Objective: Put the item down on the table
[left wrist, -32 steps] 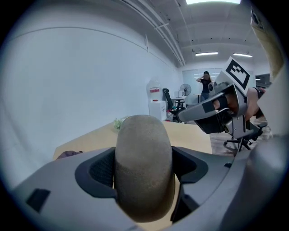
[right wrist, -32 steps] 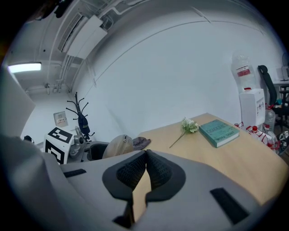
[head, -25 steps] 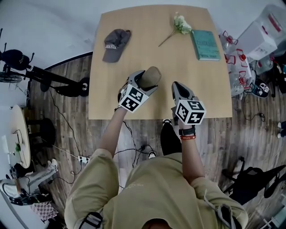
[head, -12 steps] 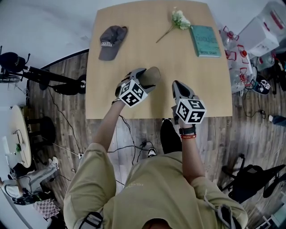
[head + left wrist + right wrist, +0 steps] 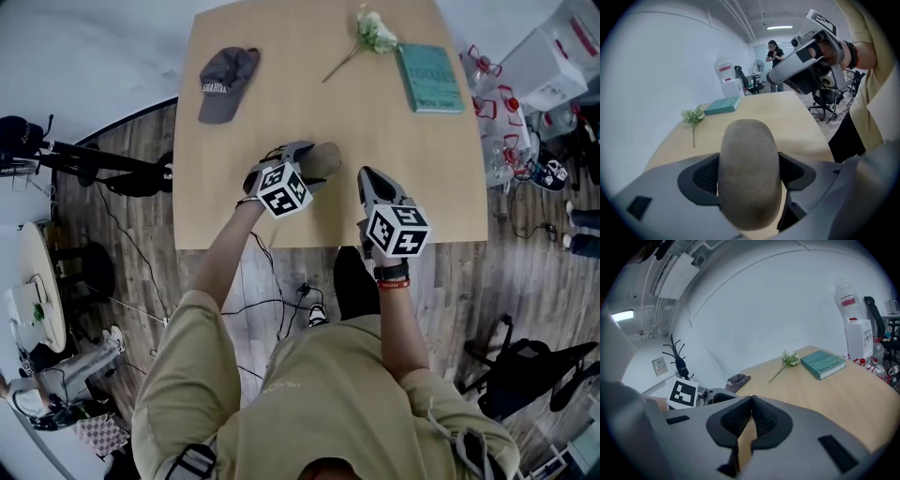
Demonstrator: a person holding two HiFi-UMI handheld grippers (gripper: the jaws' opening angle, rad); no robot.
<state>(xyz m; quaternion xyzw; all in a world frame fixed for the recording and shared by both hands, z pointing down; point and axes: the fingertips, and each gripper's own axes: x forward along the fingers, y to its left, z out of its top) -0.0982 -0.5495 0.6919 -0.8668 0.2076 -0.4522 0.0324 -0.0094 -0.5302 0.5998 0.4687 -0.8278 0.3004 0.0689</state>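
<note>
Wooden worktop (image 5: 422, 187) lies directly beneath the oblong tan item (image 5: 326, 157), clamped in the left tool (image 5: 314, 165) at frame centre, long axis pointing upper right; right tool (image 5: 367, 178) is closed, empty

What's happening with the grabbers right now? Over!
Left gripper shut on tan oval item, over table. Right gripper shut, empty. Cap, flower, book far off, nothing blocking.

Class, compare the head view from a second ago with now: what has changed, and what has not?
The left gripper, shut on the tan oblong item, has sunk slightly toward the table. Nothing was let go. The right gripper stays shut and empty; cap, flower and book lie where they were.
</note>
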